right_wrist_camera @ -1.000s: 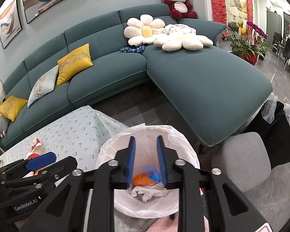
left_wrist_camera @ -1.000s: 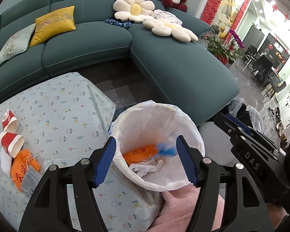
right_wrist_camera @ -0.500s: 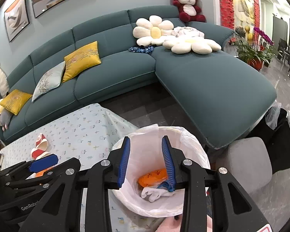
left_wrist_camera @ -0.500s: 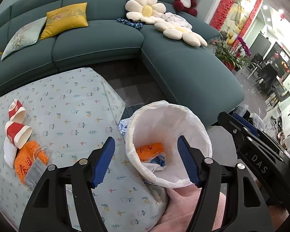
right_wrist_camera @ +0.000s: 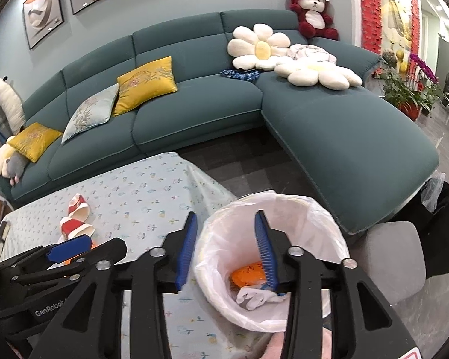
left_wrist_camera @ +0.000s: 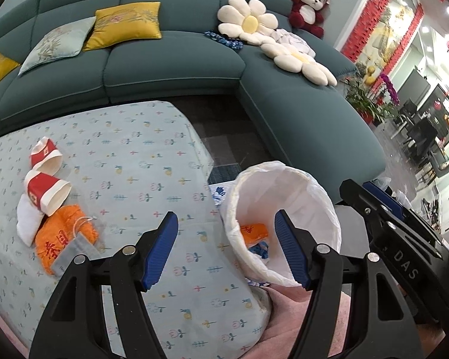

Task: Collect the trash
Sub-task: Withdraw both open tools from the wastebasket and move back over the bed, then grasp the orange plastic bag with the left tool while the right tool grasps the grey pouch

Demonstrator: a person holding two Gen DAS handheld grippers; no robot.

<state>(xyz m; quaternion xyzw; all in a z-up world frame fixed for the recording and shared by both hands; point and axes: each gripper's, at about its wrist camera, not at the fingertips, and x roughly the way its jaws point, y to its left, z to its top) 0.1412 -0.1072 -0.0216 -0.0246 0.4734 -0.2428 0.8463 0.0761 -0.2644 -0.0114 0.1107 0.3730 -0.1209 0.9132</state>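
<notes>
A white-lined trash bin (left_wrist_camera: 311,191) (right_wrist_camera: 314,218) stands beside the table and holds an orange packet (left_wrist_camera: 254,232) (right_wrist_camera: 250,273), blue scrap and white tissue. On the patterned table cloth (left_wrist_camera: 128,161) lie two red-and-white paper cups (left_wrist_camera: 46,193), a white wad and an orange packet with a grey tag (left_wrist_camera: 63,243). My left gripper (left_wrist_camera: 226,249) is open and empty above the table edge and bin. My right gripper (right_wrist_camera: 226,248) is open and empty over the bin's left rim. The cups also show in the right wrist view (right_wrist_camera: 74,221).
A teal corner sofa (right_wrist_camera: 224,107) with yellow cushions, flower pillows and a red plush bear runs behind the table. A grey stool (right_wrist_camera: 395,263) stands right of the bin. Pink cloth (left_wrist_camera: 287,323) lies below the bin. Potted plants (right_wrist_camera: 404,89) stand far right.
My right gripper has opened from nearly shut and the blue scrap now lies in the bin. Both grippers have drifted left, toward the table.
</notes>
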